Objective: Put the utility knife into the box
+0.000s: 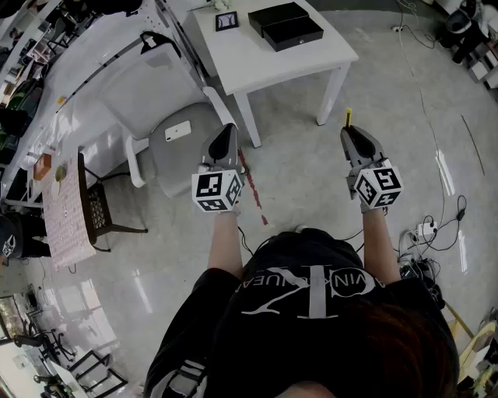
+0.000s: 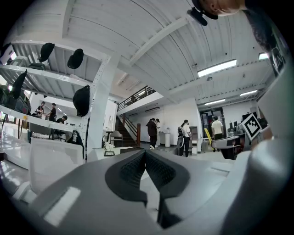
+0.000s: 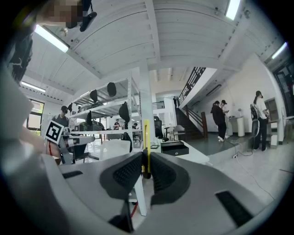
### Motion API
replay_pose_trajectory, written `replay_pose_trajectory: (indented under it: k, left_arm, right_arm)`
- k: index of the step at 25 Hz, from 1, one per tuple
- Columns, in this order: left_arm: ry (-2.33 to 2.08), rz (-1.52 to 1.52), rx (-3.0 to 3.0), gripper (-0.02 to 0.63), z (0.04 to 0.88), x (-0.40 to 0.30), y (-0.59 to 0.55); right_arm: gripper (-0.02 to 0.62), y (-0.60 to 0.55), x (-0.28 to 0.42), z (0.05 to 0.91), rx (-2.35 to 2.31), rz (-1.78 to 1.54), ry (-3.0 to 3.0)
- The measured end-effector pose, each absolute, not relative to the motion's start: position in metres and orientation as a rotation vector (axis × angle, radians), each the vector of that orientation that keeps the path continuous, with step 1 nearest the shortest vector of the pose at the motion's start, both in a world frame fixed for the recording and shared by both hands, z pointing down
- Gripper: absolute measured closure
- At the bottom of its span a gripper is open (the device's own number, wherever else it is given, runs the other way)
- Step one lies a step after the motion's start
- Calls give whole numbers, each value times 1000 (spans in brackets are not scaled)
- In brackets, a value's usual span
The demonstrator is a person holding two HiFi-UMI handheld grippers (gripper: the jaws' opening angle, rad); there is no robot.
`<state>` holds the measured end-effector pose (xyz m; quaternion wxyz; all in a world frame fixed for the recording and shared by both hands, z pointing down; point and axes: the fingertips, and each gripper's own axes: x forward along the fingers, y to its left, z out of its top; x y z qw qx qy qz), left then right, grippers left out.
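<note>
A slim yellow utility knife point(image 3: 146, 137) stands upright between the jaws of my right gripper point(image 3: 146, 166), which is shut on it. From the head view its yellow tip point(image 1: 348, 116) pokes out past the right gripper point(image 1: 352, 134), held over the floor in front of the white table point(image 1: 233, 58). An open black box point(image 1: 285, 25) lies on that table's far side, and the right gripper view shows the box point(image 3: 174, 148) ahead and slightly to the right. My left gripper point(image 1: 224, 138) is shut with nothing in it, its pads point(image 2: 135, 172) pressed together.
A white plastic chair point(image 1: 167, 105) with a phone point(image 1: 178, 130) on its seat stands left of the table. A small marker card point(image 1: 226, 21) lies on the tabletop. Cables and a power strip point(image 1: 426, 230) trail on the floor at right. People stand far off by a staircase point(image 2: 154, 133).
</note>
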<state>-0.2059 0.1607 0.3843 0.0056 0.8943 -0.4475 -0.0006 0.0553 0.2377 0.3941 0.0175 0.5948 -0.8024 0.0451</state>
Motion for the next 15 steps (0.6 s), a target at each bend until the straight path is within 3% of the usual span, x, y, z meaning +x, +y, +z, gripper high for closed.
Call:
replay_pose_trajectory:
  k: [15]
  left_arm:
    - [-1404,-3,2780,595,383,-170,146]
  right_arm:
    - [532,220,94,390,1840,127,-2524]
